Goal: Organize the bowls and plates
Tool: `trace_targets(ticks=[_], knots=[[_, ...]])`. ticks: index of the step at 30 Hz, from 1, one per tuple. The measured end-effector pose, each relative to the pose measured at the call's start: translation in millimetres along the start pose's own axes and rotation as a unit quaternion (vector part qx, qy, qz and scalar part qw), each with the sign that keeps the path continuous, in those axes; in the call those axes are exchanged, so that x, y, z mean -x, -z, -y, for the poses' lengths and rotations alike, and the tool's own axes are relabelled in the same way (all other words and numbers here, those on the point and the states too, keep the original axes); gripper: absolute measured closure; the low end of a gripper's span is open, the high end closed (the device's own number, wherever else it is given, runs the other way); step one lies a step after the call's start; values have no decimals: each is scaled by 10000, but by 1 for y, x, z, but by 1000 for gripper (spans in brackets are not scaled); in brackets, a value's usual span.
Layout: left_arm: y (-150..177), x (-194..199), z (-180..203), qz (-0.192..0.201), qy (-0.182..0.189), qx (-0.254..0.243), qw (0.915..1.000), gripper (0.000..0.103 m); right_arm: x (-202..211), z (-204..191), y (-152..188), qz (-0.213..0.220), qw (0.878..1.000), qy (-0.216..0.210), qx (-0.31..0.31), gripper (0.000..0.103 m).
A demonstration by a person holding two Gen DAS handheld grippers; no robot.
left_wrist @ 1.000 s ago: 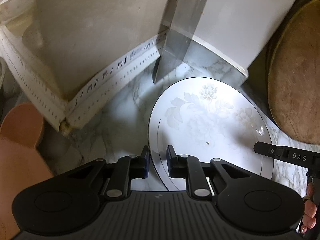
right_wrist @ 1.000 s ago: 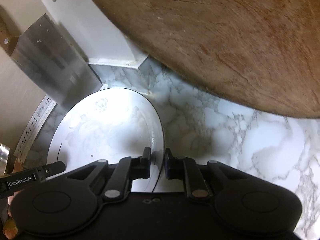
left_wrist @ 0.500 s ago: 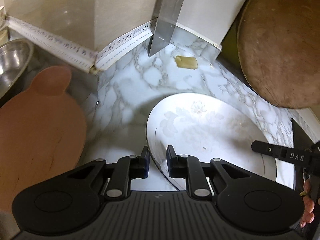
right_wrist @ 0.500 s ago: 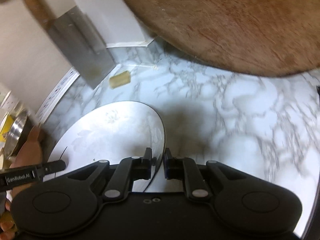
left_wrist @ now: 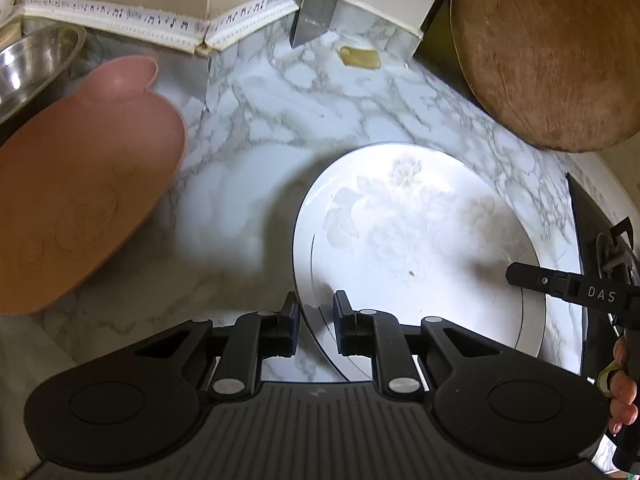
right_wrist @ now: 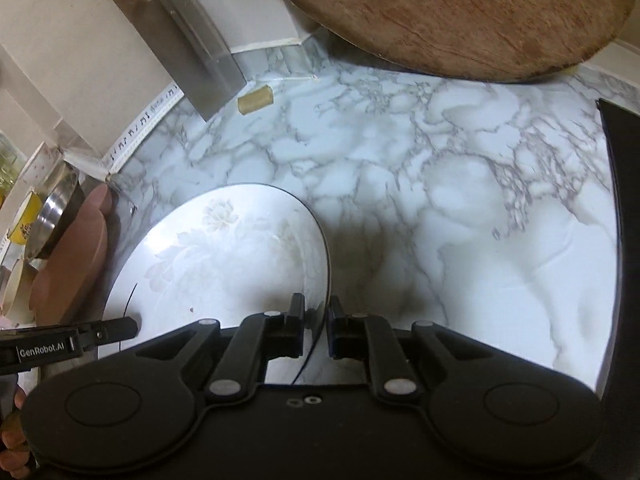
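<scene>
A large white plate with a pale flower pattern (left_wrist: pixel 416 232) (right_wrist: pixel 224 256) hangs above the marble counter, carried by both grippers. My left gripper (left_wrist: pixel 316 312) is shut on the plate's left rim. On the opposite rim my right gripper (right_wrist: pixel 316 316) is shut as well. In the left wrist view a fingertip of the right gripper (left_wrist: pixel 532 278) shows at the far rim. The left gripper's fingertip (right_wrist: pixel 116 328) shows likewise in the right wrist view.
A pinkish-brown board (left_wrist: pixel 80 184) (right_wrist: pixel 72 260) lies on the counter at left, a steel bowl (left_wrist: pixel 32 64) behind it. A cleaver blade (right_wrist: pixel 200 64) and a round wooden board (left_wrist: pixel 552 48) lean against the back wall, with a small yellow block (right_wrist: pixel 256 98) between. A black hob edge (right_wrist: pixel 624 240) borders the right.
Both grippers have carried the plate back from the wall corner toward me. More marble counter, the yellow block, the pinkish board and the hob edge have come into view.
</scene>
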State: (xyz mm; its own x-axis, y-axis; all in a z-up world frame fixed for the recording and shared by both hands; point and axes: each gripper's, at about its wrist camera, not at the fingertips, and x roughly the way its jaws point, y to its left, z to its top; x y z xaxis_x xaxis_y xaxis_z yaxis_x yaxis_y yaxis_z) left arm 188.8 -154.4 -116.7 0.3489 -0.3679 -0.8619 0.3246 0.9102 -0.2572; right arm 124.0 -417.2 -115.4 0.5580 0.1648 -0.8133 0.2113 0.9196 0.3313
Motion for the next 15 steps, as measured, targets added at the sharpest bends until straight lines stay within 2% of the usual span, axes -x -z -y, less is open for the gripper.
trace_targets(ticks=[9,15], knots=[[3,0,-1,98,29,-97,9999,87,-4,0,6,-30,9998,129,-134,89],[5,3,0,147,5,-137,9998,87,4,-5,4,146,9992,357,-50,89]])
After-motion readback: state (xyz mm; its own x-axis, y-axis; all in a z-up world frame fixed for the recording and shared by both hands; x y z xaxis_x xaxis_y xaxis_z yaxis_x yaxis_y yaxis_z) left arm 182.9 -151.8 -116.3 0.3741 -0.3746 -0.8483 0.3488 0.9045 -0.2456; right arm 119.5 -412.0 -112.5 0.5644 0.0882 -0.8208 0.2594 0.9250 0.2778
